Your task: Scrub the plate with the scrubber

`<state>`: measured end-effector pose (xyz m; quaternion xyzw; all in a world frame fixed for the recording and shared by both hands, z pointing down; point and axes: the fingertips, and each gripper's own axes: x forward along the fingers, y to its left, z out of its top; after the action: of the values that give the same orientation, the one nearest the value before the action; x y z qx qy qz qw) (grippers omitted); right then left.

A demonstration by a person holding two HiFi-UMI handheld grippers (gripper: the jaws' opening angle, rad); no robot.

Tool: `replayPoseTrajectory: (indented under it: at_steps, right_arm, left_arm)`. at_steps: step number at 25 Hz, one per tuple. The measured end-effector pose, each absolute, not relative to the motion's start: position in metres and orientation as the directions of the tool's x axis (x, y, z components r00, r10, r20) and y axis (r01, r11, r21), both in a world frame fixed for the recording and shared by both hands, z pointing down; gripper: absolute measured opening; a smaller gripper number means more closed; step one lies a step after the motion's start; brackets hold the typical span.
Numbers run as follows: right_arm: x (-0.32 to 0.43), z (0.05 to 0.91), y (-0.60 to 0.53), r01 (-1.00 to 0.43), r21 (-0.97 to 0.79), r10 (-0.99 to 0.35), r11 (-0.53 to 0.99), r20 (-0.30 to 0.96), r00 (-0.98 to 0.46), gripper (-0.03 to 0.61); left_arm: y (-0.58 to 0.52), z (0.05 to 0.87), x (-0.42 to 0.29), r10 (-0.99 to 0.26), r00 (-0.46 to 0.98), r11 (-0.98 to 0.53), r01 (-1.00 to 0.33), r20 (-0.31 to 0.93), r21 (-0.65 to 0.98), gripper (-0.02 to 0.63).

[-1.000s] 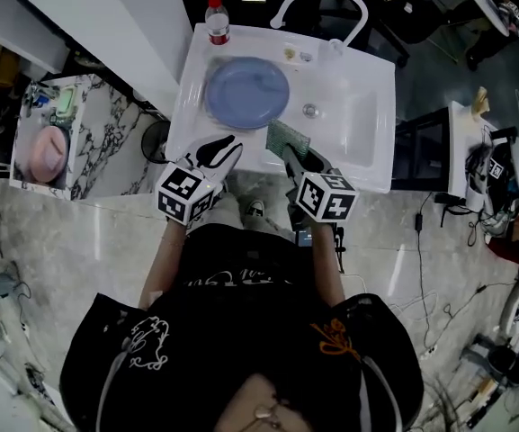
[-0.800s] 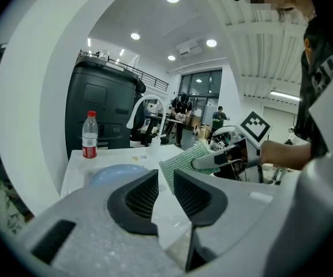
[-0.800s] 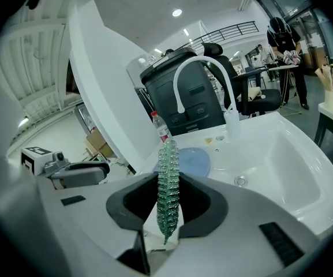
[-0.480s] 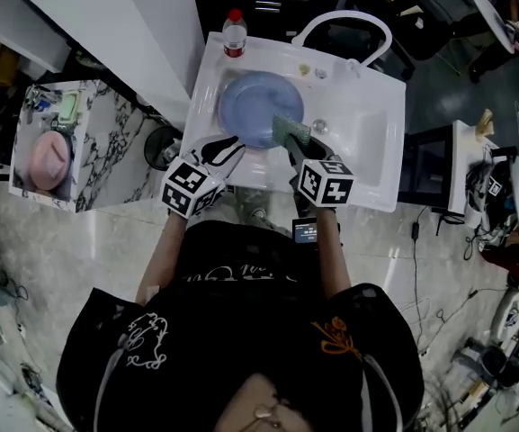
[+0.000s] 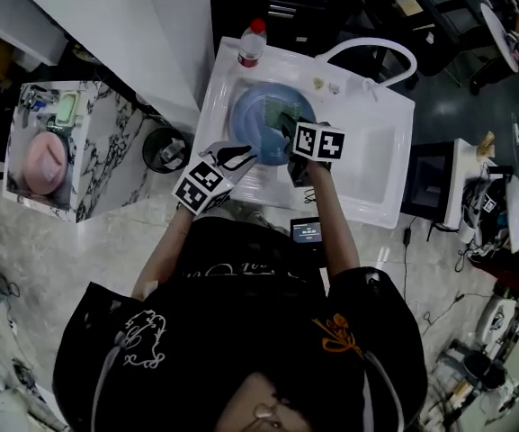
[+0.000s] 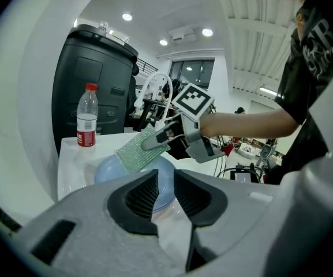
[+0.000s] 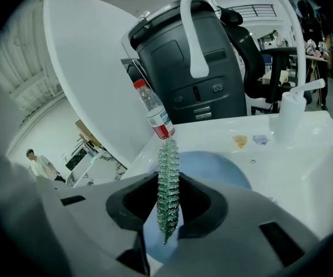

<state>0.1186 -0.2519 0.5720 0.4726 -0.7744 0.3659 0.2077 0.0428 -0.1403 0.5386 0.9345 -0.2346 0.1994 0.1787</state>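
Observation:
A round blue plate lies in the left part of the white sink. My right gripper is shut on a green mesh scrubber, which hangs over the plate's right half. In the right gripper view the scrubber stands edge-on between the jaws, with the plate below it. My left gripper hovers at the sink's front rim. Its jaws stand slightly apart with nothing between them, pointing at the plate and the scrubber.
A water bottle with a red cap stands at the sink's back left corner. A white arched faucet and a soap dispenser are at the back. A marble counter holding a pink object stands to the left.
My right gripper has carried the scrubber forward from the sink's front rim to above the plate. The left gripper has stayed by the front rim.

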Motion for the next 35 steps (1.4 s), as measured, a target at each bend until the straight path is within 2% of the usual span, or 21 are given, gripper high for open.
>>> replayPoseTrajectory:
  at_steps: [9,15,27,35]
  right_arm:
    - [0.074,0.630,-0.274,-0.785,-0.612,-0.417,0.096,0.691,-0.590,0.094]
    - [0.084,0.647,-0.284,-0.746,-0.663,-0.458,-0.054,0.681,-0.572,0.094]
    - [0.151,0.643,-0.301,-0.776,-0.590,-0.609,-0.223,0.706,-0.362,0.094]
    - [0.196,0.637,-0.280,-0.780,-0.514,-0.625,-0.357,0.752,-0.209,0.094]
  left_arm:
    - [-0.159,0.560,0.042,-0.292,0.822,-0.857,-0.452,0.489,0.248,0.087]
    - [-0.159,0.582,0.048,-0.203,0.835,-0.870,-0.393,0.512,0.297,0.087]
    - [-0.152,0.613,0.063,-0.068,0.829,-0.888,-0.304,0.555,0.345,0.087]
    - [-0.147,0.626,0.063,-0.016,0.791,-0.888,-0.291,0.611,0.355,0.087]
